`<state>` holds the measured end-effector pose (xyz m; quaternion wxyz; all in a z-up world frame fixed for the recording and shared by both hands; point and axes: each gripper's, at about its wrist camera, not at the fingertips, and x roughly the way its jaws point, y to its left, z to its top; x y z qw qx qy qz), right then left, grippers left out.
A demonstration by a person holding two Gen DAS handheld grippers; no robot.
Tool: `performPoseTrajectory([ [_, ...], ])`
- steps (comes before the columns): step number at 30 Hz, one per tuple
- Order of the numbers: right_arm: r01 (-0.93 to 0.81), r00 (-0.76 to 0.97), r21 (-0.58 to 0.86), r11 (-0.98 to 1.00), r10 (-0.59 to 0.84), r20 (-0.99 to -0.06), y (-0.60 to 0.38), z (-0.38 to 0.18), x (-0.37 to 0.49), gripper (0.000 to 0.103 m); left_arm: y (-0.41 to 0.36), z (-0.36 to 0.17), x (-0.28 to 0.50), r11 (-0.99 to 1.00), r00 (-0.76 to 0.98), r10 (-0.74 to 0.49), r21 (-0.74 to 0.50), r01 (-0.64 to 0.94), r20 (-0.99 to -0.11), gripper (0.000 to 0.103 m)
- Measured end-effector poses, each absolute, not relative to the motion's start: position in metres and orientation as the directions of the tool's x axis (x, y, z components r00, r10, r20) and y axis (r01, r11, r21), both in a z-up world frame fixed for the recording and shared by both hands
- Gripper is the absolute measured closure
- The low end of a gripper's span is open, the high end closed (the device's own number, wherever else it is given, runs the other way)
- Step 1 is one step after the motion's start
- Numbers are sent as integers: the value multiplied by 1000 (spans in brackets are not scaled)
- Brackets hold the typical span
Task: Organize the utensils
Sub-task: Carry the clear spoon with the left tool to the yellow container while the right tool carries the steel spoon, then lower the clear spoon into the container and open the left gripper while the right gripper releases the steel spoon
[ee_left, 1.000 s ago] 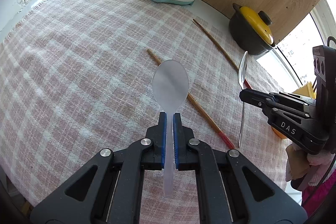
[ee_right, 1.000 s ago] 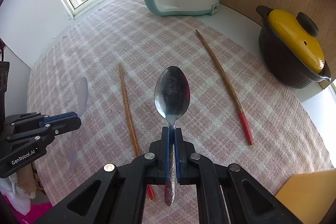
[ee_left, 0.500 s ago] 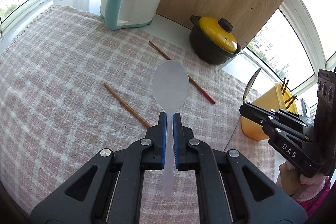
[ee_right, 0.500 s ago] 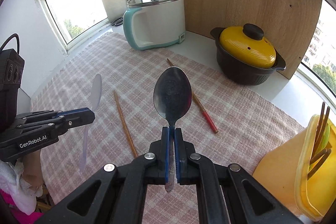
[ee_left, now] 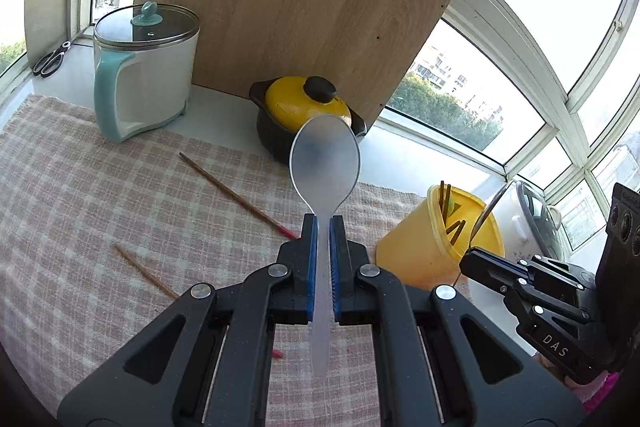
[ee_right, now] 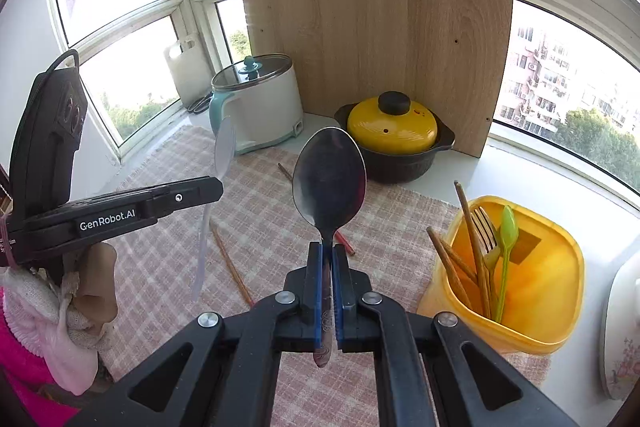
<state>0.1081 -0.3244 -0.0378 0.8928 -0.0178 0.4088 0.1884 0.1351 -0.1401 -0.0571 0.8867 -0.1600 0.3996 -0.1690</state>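
My left gripper (ee_left: 323, 223) is shut on a translucent plastic spoon (ee_left: 324, 163), bowl up, held above the checked cloth. My right gripper (ee_right: 327, 251) is shut on a metal spoon (ee_right: 329, 179), bowl up. The yellow utensil holder (ee_right: 540, 291) stands right of the right gripper and holds chopsticks, a fork and a green utensil; it also shows in the left wrist view (ee_left: 416, 247). Two chopsticks with red tips (ee_left: 236, 197) (ee_left: 146, 271) lie on the cloth. The left gripper (ee_right: 216, 187) with its plastic spoon (ee_right: 222, 151) shows in the right wrist view; the right gripper (ee_left: 468, 259) shows in the left.
A white and teal electric pot (ee_left: 140, 75) and a black pot with a yellow lid (ee_left: 304, 111) stand at the back before a wooden board (ee_right: 376, 27). Scissors (ee_left: 50, 59) lie by the window. A white appliance (ee_right: 624, 327) is at the far right.
Both grippers have risen and tilted up with their spoons, turning right; the yellow holder has come fully into view.
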Motion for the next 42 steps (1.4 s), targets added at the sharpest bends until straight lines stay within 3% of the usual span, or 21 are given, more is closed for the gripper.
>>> performPoseTrajectory([
  [17, -111, 718, 71, 991, 129, -684, -426, 2, 80, 101, -263, -7, 162, 816, 592, -578, -412, 405, -562, 99],
  [27, -37, 761, 73, 997, 75, -644, -457, 16, 93, 101, -319, -8, 194, 802, 573, -595, -376, 464, -564, 99],
  [42, 131, 758, 87, 988, -43, -651, -467, -8, 111, 101, -347, -25, 224, 750, 514, -644, -337, 569, -566, 99],
])
